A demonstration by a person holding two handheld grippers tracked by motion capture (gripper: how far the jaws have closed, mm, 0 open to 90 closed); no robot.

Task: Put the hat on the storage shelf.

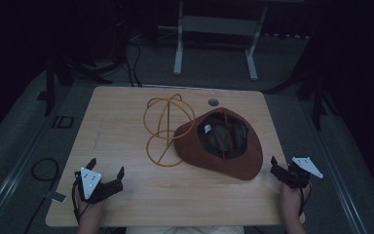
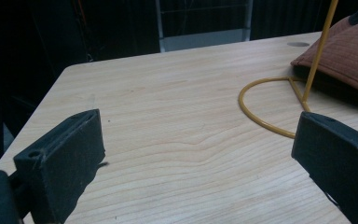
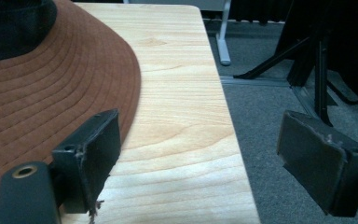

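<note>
Left tool (image 1: 108, 169), high view: jaws standing wide apart, gripping nothing, hovering over the near left corner of the table (image 1: 126, 122), held by a hand (image 1: 90, 214) coming in from the bottom edge. Right tool (image 1: 282, 168): sitting at the table's near right edge, jaws parted and empty, just beside the brim of the brown hat (image 1: 221, 146). Hat lying crown down, opening upward, on the right half of the table. Yellow wire stand (image 1: 168, 129) standing at centre, its ring base touching the hat's left brim. Bare wood lying open across the whole left half and along the near edge. Small round grommet (image 1: 213, 102) sitting near the far edge. Grey carpeted floor (image 1: 24, 141) surrounding the table; a white-legged frame (image 1: 214, 44) standing beyond the far edge; cables trailing at far left.

Left gripper view: left tool (image 2: 196, 154) showing both black jaws spread, light wood grain running clear between them. Wire stand base ring (image 2: 261, 116) lying ahead at right, the hat (image 2: 345, 56) resting behind it.

Right gripper view: right tool (image 3: 196, 158) straddling the table's right edge, one jaw over the hat brim (image 3: 51, 98), the other over the floor (image 3: 261, 102). Dark stand legs (image 3: 307, 56) standing on the carpet nearby.
</note>
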